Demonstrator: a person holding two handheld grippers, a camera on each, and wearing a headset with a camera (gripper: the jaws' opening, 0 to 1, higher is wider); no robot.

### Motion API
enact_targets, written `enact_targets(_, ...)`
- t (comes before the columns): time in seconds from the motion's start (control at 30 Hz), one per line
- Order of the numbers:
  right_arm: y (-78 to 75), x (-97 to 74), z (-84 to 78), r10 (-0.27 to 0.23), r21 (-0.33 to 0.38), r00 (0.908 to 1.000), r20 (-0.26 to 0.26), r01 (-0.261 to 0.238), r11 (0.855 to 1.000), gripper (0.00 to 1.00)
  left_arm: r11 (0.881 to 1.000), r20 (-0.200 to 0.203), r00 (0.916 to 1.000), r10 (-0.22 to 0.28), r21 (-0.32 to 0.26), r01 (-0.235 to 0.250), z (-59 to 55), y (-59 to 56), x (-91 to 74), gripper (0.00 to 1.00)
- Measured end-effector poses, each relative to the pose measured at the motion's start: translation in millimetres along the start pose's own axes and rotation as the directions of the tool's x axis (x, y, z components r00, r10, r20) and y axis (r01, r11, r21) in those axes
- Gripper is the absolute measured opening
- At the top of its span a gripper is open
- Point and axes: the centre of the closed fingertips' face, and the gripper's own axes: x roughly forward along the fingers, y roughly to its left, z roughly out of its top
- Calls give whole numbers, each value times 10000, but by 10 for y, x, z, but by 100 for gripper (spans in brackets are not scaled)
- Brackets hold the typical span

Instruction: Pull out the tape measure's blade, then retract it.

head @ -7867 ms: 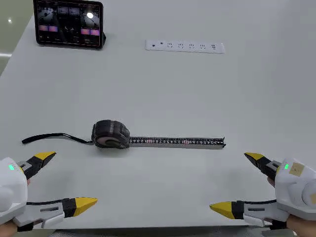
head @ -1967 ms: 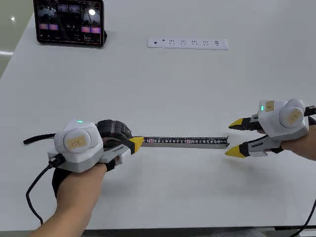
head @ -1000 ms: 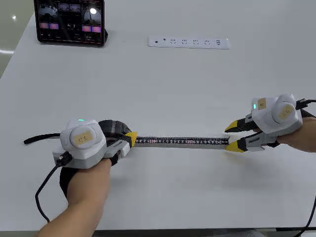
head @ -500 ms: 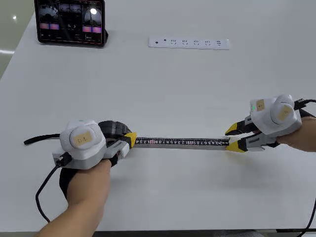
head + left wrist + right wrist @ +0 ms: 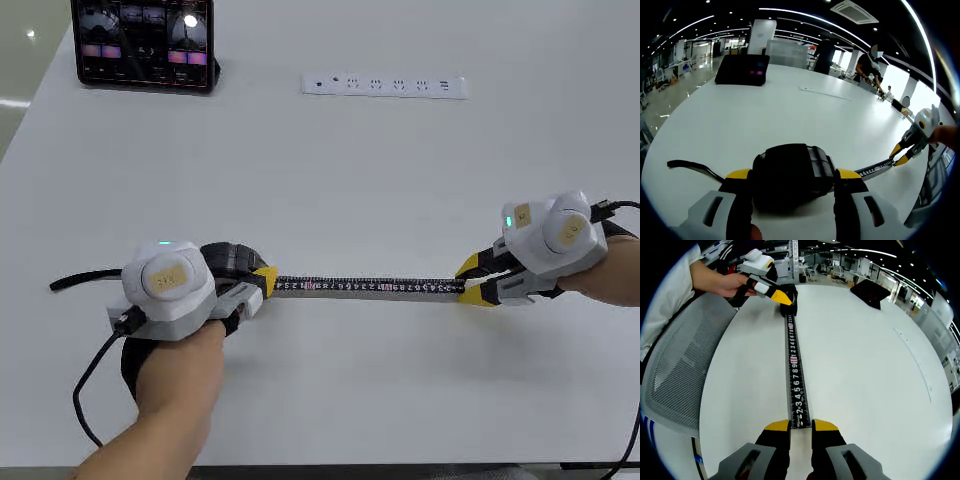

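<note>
A black tape measure case (image 5: 232, 262) lies on the white table (image 5: 330, 180) with its blade (image 5: 370, 286) drawn out to the right. My left gripper (image 5: 256, 283) is shut on the case, which sits between its yellow-tipped jaws (image 5: 792, 175). My right gripper (image 5: 467, 284) is at the blade's free end, jaws shut on the tip. In the right gripper view the numbered blade (image 5: 796, 375) runs from my right gripper (image 5: 801, 426) to the case (image 5: 789, 292). The left gripper view shows the blade (image 5: 875, 170) reaching the other gripper.
A black wrist strap (image 5: 85, 280) trails left from the case. A tablet (image 5: 140, 45) stands at the far left and a white power strip (image 5: 385, 85) lies at the back. A mesh chair (image 5: 680, 370) is beside the table's near edge. Cables hang from both grippers.
Both grippers came up from the table's front edge. The left one took hold of the case. The right one reached the blade's tip and narrowed its jaws onto it over the last second.
</note>
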Motion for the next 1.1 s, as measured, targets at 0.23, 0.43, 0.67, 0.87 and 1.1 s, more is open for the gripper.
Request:
enact_targets(0.23,-6,8,0,-42,-144,10000,-57,42,9999,12,10000,-22,10000,29,-40,-29,1,4,6,62)
enact_targets(0.43,-11,9,0,-87,-165,9999,-110,85,9998,11,10000,-124,9999,48,65,-47,-2,7,14,62)
enact_targets(0.67,-21,12,-2,-126,-291,9998,-177,120,9995,11,9999,-243,9997,32,101,-29,-2,11,17,61)
enact_targets(0.87,-22,16,13,-126,-356,9997,-210,119,9993,11,9997,-356,9993,59,222,-51,-9,30,30,59)
enact_targets(1.1,-20,20,4,-120,-403,9995,-275,109,9991,10,9995,-481,9988,75,315,-60,-21,15,16,58)
